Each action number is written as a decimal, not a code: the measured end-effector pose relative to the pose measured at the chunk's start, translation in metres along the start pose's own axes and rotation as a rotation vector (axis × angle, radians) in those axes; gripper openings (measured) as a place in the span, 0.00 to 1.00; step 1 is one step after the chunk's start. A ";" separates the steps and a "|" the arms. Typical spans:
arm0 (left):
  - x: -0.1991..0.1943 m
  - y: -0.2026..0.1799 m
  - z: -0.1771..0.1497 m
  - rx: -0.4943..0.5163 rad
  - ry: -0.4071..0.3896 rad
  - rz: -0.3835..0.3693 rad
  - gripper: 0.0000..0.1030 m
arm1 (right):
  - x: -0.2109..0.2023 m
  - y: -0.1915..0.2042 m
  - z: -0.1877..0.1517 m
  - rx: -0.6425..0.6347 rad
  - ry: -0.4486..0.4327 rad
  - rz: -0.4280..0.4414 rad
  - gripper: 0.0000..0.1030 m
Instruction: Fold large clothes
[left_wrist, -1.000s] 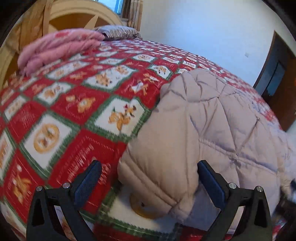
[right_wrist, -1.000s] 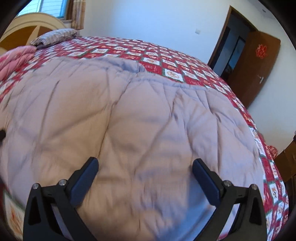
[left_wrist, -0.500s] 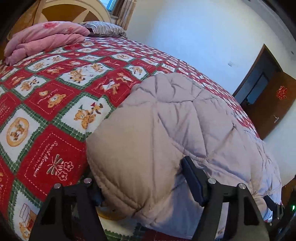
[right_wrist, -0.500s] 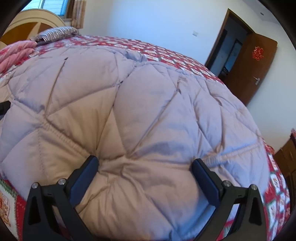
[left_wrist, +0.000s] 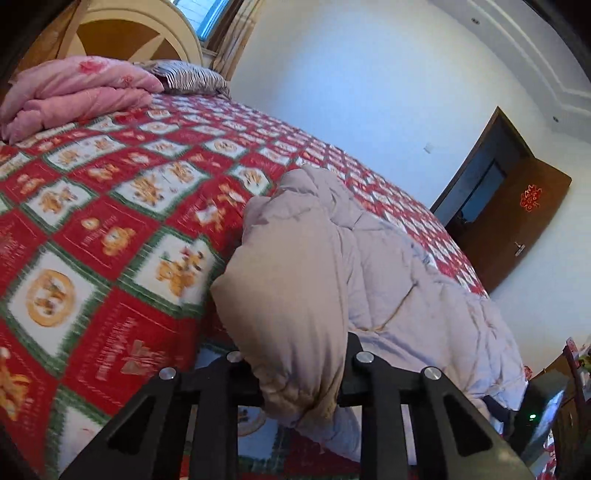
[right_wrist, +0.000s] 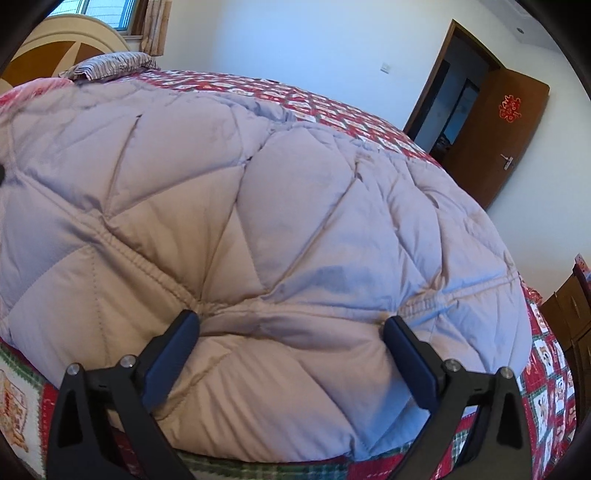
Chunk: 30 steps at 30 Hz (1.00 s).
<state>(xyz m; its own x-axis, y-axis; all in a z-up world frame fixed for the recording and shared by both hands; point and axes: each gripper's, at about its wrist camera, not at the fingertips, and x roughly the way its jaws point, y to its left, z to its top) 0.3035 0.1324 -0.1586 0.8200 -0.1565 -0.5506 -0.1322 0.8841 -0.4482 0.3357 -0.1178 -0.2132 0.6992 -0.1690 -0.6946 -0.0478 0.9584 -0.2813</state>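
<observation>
A pale quilted coat (right_wrist: 280, 206) lies on the bed's red patchwork bedspread (left_wrist: 110, 221). The left gripper (left_wrist: 295, 373) is closing on its bunched edge; the right gripper (right_wrist: 291, 350) gapes over the hem. A pink folded duvet (left_wrist: 74, 92) lies at 10 o'clock, an open door (right_wrist: 495, 122) at 2.

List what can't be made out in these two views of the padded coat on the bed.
- Left gripper pads: left view, buried in the coat fold while the jaws close.
- Coat's near hem: right view, cut off behind the open right gripper.
- Bedspread motifs: left view, blurred.
- Coat's sleeves and collar: neither view shows them.
</observation>
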 end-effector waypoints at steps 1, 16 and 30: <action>-0.007 0.003 0.002 0.007 -0.012 0.007 0.23 | -0.002 0.006 0.001 -0.005 -0.001 0.013 0.99; -0.110 0.042 0.063 0.136 -0.209 0.154 0.19 | -0.069 -0.016 0.011 0.006 -0.100 0.289 0.99; -0.079 -0.231 0.007 0.719 -0.256 -0.100 0.19 | -0.033 -0.227 -0.027 0.453 -0.027 0.056 0.99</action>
<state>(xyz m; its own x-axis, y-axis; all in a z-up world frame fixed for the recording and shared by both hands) 0.2731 -0.0560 -0.0065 0.9238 -0.2216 -0.3123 0.2722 0.9536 0.1288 0.3042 -0.3357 -0.1451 0.7231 -0.1140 -0.6812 0.2269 0.9708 0.0784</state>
